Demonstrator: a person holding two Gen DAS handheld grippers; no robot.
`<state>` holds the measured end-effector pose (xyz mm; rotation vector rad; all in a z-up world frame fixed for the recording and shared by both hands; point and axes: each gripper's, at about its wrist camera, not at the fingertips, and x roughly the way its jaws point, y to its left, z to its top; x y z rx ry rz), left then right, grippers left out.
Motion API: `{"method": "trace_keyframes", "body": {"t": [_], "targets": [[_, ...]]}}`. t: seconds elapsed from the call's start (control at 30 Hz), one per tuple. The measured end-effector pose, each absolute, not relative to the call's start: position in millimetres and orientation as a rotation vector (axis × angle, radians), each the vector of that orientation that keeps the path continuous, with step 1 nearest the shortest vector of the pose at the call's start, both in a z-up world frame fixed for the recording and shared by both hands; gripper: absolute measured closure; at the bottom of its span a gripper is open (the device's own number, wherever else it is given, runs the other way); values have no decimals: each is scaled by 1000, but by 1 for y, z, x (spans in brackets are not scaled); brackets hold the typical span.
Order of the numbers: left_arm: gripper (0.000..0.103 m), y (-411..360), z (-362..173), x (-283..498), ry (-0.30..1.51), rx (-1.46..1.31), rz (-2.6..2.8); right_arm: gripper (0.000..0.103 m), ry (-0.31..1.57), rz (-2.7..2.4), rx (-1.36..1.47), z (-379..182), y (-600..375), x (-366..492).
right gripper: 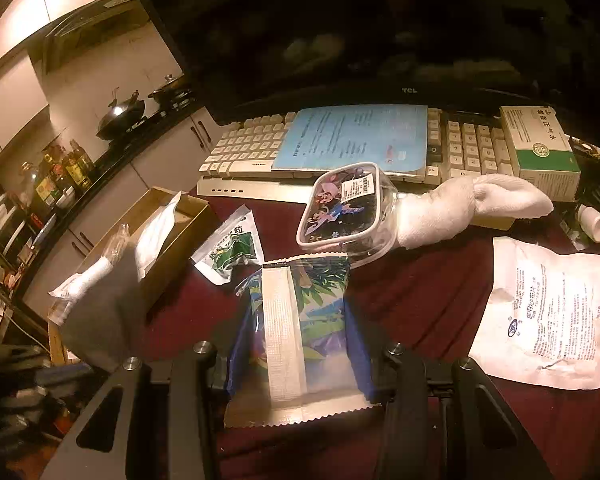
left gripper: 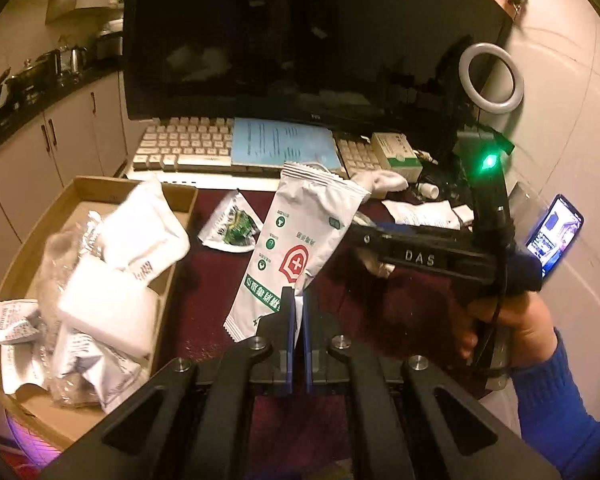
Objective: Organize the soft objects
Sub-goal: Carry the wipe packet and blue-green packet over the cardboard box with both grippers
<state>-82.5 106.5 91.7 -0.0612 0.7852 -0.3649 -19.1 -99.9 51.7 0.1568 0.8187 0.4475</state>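
My left gripper (left gripper: 298, 300) is shut on the edge of a long white packet (left gripper: 296, 240) with a red cross shield, lifted above the dark red tabletop. My right gripper (right gripper: 296, 320) is shut on a colourful cartoon-printed packet (right gripper: 300, 320) with a white seam strip, held between its blue pads. That right gripper also shows at the right of the left wrist view, gripped by a hand in a blue sleeve (left gripper: 512, 328). A cardboard box (left gripper: 40, 240) at the left holds white socks, a white block and several crumpled packets. A rolled white sock (right gripper: 472, 204) lies by the keyboard.
A green-and-white sachet (right gripper: 230, 252) lies beside the box. A clear cartoon pouch (right gripper: 344, 212) and a white gauze packet (right gripper: 548, 312) rest on the cloth. Behind stand a keyboard (right gripper: 244, 148) with a blue sheet, a medicine box (right gripper: 540, 148), a monitor (left gripper: 300, 40), a ring light (left gripper: 492, 76) and a phone (left gripper: 556, 236).
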Motion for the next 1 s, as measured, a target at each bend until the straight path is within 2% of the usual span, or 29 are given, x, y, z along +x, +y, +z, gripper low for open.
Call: {"method": "trace_keyframes", "body": {"t": [1.0], "targets": [[100, 150, 95, -75, 780, -89, -270, 56, 819, 532, 73, 59, -44, -26]]}}
